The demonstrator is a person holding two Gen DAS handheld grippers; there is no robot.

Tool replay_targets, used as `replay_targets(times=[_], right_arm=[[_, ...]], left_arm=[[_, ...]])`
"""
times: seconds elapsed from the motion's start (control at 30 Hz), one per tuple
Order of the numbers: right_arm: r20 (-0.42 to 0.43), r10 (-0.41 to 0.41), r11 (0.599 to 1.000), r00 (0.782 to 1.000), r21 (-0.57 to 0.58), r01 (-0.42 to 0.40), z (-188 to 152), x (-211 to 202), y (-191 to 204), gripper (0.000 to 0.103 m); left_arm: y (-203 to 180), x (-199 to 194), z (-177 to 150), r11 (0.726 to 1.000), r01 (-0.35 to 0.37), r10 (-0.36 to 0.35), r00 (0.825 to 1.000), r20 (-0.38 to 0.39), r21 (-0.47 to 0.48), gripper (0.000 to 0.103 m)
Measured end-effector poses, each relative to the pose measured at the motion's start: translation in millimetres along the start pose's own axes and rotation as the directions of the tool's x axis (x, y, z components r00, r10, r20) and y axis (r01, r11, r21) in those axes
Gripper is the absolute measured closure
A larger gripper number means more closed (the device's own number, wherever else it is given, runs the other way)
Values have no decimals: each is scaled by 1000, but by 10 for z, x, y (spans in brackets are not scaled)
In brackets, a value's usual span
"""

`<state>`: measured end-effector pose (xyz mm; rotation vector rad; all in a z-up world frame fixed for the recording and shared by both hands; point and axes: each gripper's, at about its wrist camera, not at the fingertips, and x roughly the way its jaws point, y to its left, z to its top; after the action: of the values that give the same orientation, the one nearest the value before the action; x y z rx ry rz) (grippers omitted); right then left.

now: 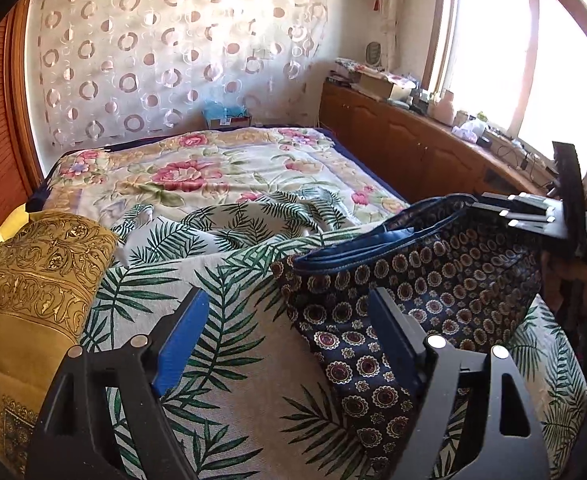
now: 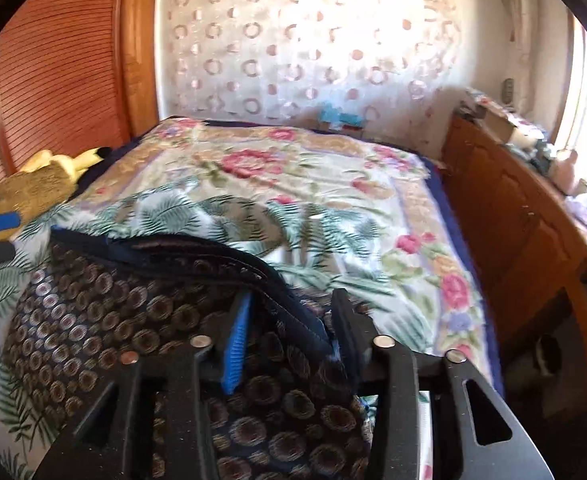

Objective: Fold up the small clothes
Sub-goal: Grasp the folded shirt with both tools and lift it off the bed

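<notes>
A small dark navy garment (image 1: 413,280) printed with round medallions lies on the palm-leaf sheet (image 1: 213,360), its blue-trimmed edge raised toward the right. My left gripper (image 1: 289,312) is open wide over the sheet. Its right finger (image 1: 393,328) rests at the garment's left edge, and nothing sits between the pads. In the right wrist view the garment (image 2: 113,320) fills the foreground. My right gripper (image 2: 293,320) stands partly open with the garment's trimmed edge running loosely between its fingers. The right gripper (image 1: 533,216) also shows at the cloth's raised corner.
A gold patterned cushion (image 1: 33,280) lies at the left of the bed. A floral bedspread (image 1: 221,168) covers the far half. Wooden cabinets (image 1: 413,148) with clutter on top run along the right under a bright window. A louvred wooden door (image 2: 53,80) stands at the left.
</notes>
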<state>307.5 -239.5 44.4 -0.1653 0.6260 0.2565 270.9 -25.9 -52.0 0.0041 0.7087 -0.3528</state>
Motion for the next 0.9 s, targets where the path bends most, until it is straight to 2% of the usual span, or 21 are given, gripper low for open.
replay_targets(times=[0.1, 0.3, 0.53, 0.77, 0.9], right_arm=[[13, 5, 1000, 1000, 23, -5, -40, -141, -10, 44], [-12, 29, 999, 1000, 35, -29, -296, -282, 0, 35], [-96, 40, 998, 995, 57, -35, -454, -81, -90, 34], [-106, 52, 997, 993, 65, -45, -379, 58, -147, 32], [-121, 105, 989, 987, 114, -91, -373, 125, -219, 32]], left_arm=[[-27, 36, 14, 1000, -1, 2, 1000, -18, 14, 21], [-71, 170, 53, 999, -13, 16, 998, -58, 53, 21], [-15, 496, 119, 999, -2, 7, 991, -136, 38, 21], [6, 660, 131, 1000, 1, 4, 985, -170, 30, 21], [-8, 714, 141, 1000, 9, -5, 984, -181, 20, 21]])
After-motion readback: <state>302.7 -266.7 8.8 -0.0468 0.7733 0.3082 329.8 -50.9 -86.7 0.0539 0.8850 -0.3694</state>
